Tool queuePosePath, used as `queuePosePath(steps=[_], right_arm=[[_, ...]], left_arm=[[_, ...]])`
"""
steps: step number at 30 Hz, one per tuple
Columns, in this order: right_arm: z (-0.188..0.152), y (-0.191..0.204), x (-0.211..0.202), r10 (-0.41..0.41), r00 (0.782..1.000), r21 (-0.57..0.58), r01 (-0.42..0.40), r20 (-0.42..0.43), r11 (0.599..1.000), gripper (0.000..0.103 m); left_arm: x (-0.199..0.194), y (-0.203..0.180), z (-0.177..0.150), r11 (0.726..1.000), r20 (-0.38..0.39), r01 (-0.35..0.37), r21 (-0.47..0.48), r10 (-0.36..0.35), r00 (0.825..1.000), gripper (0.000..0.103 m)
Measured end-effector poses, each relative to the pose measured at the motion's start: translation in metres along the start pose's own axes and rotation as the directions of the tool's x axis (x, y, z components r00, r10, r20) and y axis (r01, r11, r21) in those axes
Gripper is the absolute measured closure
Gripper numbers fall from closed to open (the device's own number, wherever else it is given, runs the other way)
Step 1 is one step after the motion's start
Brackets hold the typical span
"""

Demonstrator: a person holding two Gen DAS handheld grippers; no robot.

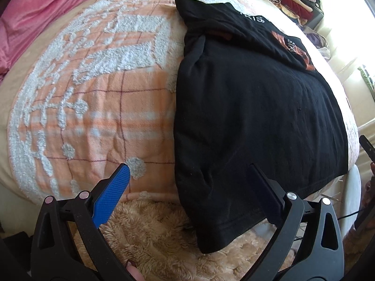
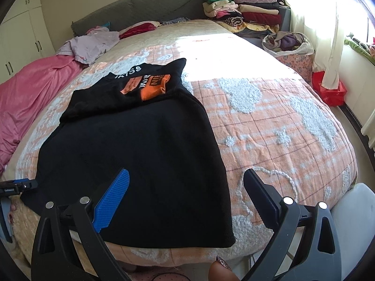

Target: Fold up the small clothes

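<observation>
A black T-shirt (image 1: 253,107) (image 2: 140,149) with an orange print and white letters lies on the bed, its sides folded in and its top part turned over. My left gripper (image 1: 189,175) is open above the shirt's near left hem corner, nothing between its fingers. My right gripper (image 2: 186,182) is also open, hovering over the shirt's near right hem; its blue finger (image 2: 112,201) is over the cloth and its dark finger (image 2: 260,199) over the blanket. The left gripper's body (image 2: 16,187) peeks in at the left edge of the right wrist view.
An orange checked blanket (image 2: 269,126) with white tufts covers the bed. A pink duvet (image 2: 30,93) lies along the left side. Folded clothes (image 2: 246,9) are stacked at the headboard corner, beside a bag of clothes (image 2: 288,44). A fluffy beige throw (image 1: 164,236) hangs at the bed's foot.
</observation>
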State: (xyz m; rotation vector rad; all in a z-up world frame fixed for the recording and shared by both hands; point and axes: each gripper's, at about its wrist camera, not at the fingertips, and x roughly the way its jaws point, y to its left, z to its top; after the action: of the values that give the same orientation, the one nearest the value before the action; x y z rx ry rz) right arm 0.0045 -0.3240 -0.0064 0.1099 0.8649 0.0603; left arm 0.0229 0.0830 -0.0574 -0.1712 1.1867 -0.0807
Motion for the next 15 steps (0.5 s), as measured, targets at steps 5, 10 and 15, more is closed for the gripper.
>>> queuePosePath(steps=[5,10,15], right_arm=[[-0.014,-0.014,0.007,0.005,0.998,0.009,-0.005,-0.058,1.0,0.006],[-0.029,-0.022,0.014,0.027,0.994,0.013,-0.026,-0.102,1.0,0.006],[-0.038,-0.028,0.023,0.054,0.99,0.015,-0.052,-0.133,0.999,0.006]], left_arm=[[0.011,0.0,0.004,0.998,-0.057,0.057,-0.023,-0.058,0.997,0.01],[0.016,-0.002,0.004,0.998,-0.078,0.055,-0.025,-0.057,0.995,0.01],[0.017,-0.001,0.004,0.998,-0.091,0.062,-0.032,-0.065,0.994,0.01]])
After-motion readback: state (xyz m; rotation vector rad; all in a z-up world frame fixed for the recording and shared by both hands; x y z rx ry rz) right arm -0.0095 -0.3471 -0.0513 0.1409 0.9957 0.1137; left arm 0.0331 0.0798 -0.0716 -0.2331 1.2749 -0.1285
